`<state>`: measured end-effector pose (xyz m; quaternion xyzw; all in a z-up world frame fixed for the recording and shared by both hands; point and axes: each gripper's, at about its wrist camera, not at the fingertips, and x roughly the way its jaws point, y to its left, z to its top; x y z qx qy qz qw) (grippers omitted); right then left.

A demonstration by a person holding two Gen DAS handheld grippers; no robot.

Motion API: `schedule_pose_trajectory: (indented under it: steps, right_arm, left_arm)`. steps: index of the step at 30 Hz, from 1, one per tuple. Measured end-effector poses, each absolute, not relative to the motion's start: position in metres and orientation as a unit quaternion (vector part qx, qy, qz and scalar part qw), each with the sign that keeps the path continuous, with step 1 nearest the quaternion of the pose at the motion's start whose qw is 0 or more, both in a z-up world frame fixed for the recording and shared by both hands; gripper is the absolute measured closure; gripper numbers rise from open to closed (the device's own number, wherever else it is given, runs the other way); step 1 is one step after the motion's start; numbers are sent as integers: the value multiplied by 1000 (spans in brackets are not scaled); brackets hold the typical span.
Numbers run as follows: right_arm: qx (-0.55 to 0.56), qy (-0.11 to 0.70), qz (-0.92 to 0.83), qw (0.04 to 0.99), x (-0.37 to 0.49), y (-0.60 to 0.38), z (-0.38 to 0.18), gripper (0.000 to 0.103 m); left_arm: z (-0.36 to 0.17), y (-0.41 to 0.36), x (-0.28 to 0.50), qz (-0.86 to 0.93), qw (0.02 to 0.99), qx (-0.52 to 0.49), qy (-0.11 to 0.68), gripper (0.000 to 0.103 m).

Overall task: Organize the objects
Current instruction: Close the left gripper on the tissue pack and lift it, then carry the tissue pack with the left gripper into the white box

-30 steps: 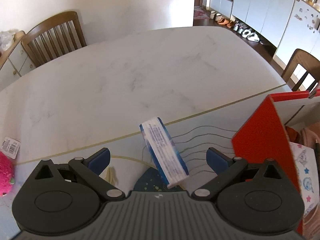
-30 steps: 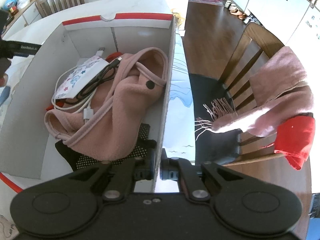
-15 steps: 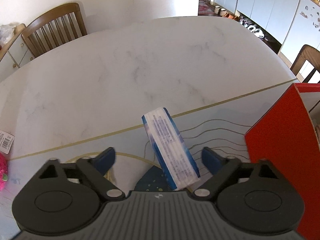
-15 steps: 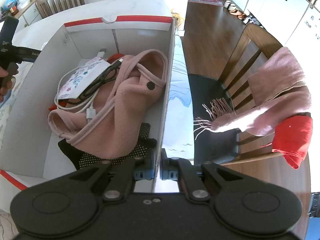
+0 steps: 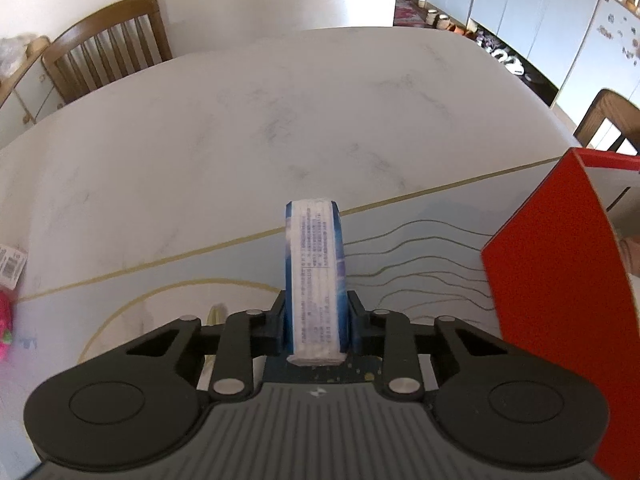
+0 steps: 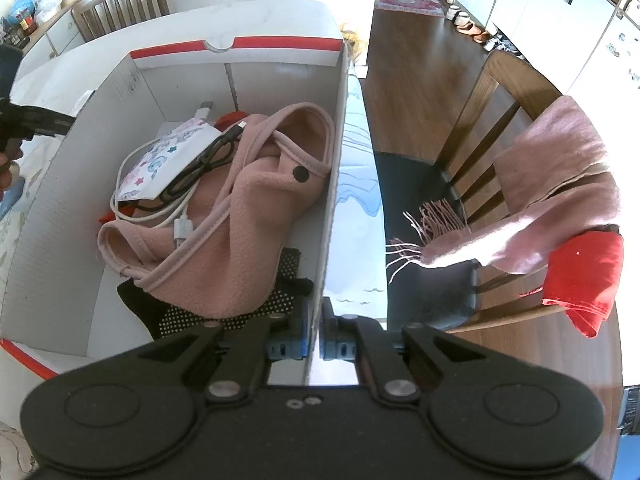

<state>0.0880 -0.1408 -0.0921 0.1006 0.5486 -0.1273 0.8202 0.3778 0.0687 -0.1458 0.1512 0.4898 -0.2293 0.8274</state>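
A blue-and-white tissue pack [image 5: 314,276] stands on edge on the patterned mat, between the fingers of my left gripper [image 5: 316,320]. Its jaws are closing, and both blue pads press the pack's sides. Just right of it rises the red outer wall of the cardboard box [image 5: 560,280]. My right gripper [image 6: 315,332] is shut on the right wall of the box [image 6: 334,200], one pad inside and one outside. Inside lie a pink garment [image 6: 240,232], a star-patterned pouch [image 6: 168,160], black and white cables [image 6: 200,164] and a black dotted glove [image 6: 260,308].
The marble table [image 5: 280,100] stretches beyond the mat, with a wooden chair [image 5: 108,52] at its far left. A pink fuzzy item [image 5: 4,320] and a tag [image 5: 10,266] sit at the left edge. Right of the box, a chair [image 6: 500,120] carries a pink scarf [image 6: 560,184] and red cloth [image 6: 584,280].
The left jaws have come together from wide apart onto the tissue pack, which has swung from slanted to straight between the fingers. The right gripper and box have not moved.
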Motion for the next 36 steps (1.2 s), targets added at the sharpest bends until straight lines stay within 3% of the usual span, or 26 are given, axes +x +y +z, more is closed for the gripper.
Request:
schedule_pose_trajectory:
  steps: [24,36]
  right_arm:
    - [92,538,-119,830,87,-145,-94,99]
    - [91,533,-113,834,85,-145,-92,98]
  left_arm:
    - [-32,55,258,-385,807,142,425,77]
    - [-36,-7,230,-433,778,192,413,77]
